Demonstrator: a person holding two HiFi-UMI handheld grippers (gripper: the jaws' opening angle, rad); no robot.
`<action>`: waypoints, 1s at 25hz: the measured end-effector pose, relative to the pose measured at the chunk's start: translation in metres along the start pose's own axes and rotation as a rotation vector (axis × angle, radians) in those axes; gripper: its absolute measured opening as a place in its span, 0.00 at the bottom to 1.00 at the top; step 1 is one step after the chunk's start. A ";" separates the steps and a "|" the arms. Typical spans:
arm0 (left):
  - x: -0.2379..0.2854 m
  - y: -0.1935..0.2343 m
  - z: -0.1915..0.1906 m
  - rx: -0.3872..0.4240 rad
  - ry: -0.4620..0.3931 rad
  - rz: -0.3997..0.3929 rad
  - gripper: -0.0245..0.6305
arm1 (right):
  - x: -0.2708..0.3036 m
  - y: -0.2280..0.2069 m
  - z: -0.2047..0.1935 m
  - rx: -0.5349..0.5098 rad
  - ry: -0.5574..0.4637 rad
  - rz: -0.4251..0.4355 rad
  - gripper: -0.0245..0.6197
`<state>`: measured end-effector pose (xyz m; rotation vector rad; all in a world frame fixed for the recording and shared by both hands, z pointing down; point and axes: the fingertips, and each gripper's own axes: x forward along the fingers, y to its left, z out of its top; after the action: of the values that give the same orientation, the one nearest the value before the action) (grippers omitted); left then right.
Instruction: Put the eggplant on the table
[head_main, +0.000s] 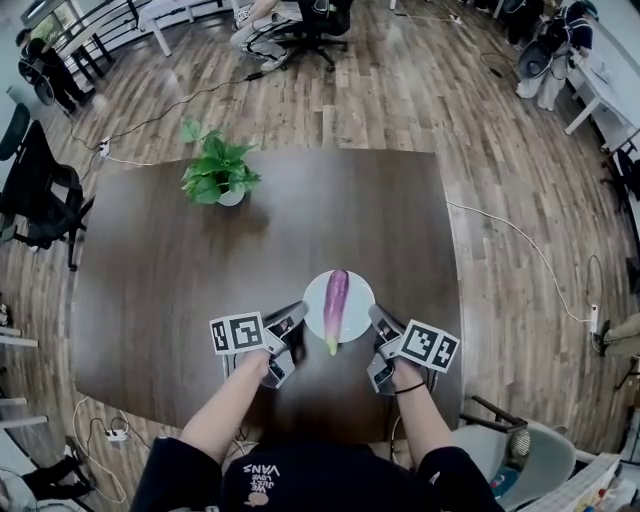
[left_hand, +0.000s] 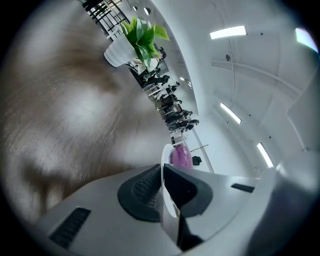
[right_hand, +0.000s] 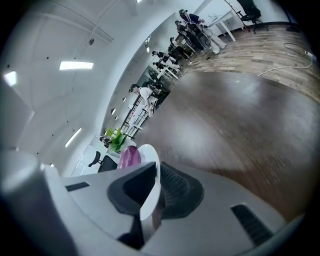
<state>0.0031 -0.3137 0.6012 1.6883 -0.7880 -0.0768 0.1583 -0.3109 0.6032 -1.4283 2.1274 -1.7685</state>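
Observation:
A purple eggplant (head_main: 335, 305) with a green stem lies lengthwise on a round white plate (head_main: 354, 289). The plate hangs above the near part of the dark wooden table (head_main: 170, 280). My left gripper (head_main: 297, 325) is shut on the plate's left rim and my right gripper (head_main: 376, 324) is shut on its right rim. In the left gripper view the plate's rim (left_hand: 163, 172) stands edge-on between the dark pads, with the eggplant (left_hand: 181, 156) beyond. The right gripper view has the rim (right_hand: 151, 187) clamped the same way, and the eggplant (right_hand: 129, 157) pokes above it.
A potted green plant (head_main: 217, 173) in a white pot stands on the table's far left part. Office chairs (head_main: 35, 190) stand to the left of the table and another chair (head_main: 510, 452) at the near right. Cables (head_main: 530, 250) run over the wooden floor.

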 end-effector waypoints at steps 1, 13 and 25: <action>0.005 0.002 0.003 0.001 -0.001 0.004 0.08 | 0.004 -0.002 0.004 -0.003 0.001 0.000 0.09; 0.049 0.027 0.023 0.002 0.016 0.055 0.08 | 0.041 -0.033 0.034 -0.020 0.024 -0.023 0.09; 0.066 0.040 0.027 0.005 0.047 0.123 0.08 | 0.055 -0.049 0.039 -0.030 0.051 -0.059 0.09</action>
<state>0.0236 -0.3741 0.6528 1.6370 -0.8548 0.0498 0.1777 -0.3725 0.6561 -1.4845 2.1672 -1.8201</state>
